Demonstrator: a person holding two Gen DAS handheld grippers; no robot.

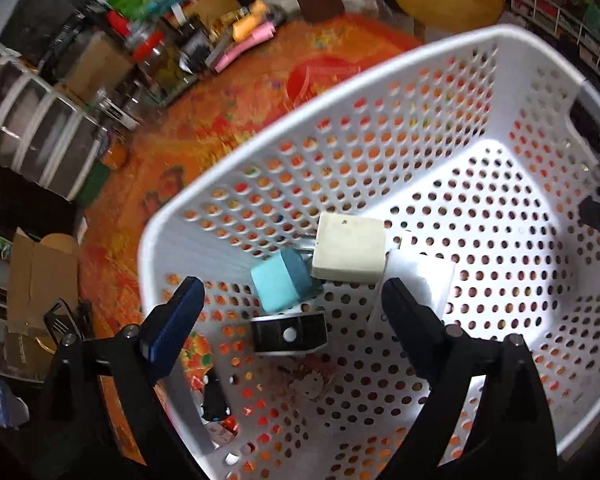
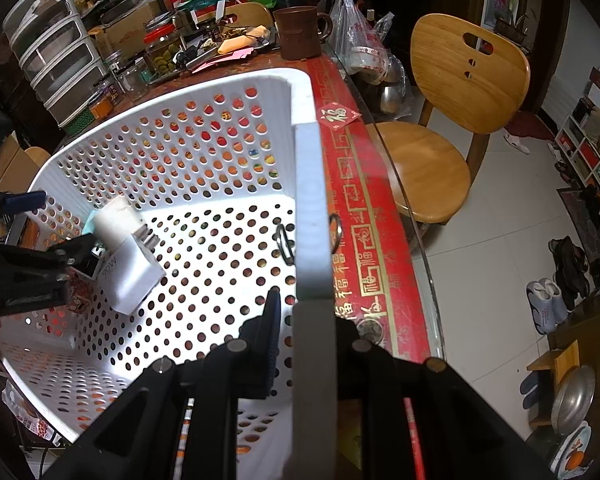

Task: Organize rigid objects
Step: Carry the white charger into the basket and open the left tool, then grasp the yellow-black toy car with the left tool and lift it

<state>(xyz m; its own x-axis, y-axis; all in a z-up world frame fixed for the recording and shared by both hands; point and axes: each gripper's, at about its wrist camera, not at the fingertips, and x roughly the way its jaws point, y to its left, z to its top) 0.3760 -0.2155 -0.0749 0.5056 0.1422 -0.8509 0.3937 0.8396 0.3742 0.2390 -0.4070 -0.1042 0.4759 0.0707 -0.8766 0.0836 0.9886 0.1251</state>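
Note:
A white perforated basket (image 1: 428, 92) stands on the patterned table. Inside lie a cream charger block (image 1: 350, 250), a teal charger (image 1: 278, 284), a white 90W adapter (image 1: 420, 280) and a black box with a white dot (image 1: 288, 334). My left gripper (image 1: 292, 300) is open and empty, hovering just above these chargers. My right gripper (image 2: 306, 316) is shut on the basket rim (image 2: 312, 216), one finger inside the wall. The white adapter (image 2: 134, 272) and cream block (image 2: 114, 216) also show in the right wrist view, beside the left gripper (image 2: 40, 236).
The far table edge holds jars (image 1: 156, 56), plastic drawers (image 2: 56, 48), a brown mug (image 2: 300, 32) and bags. A small black item (image 1: 214, 398) lies on the table outside the basket. A wooden chair (image 2: 440, 148) stands right of the table's glass edge.

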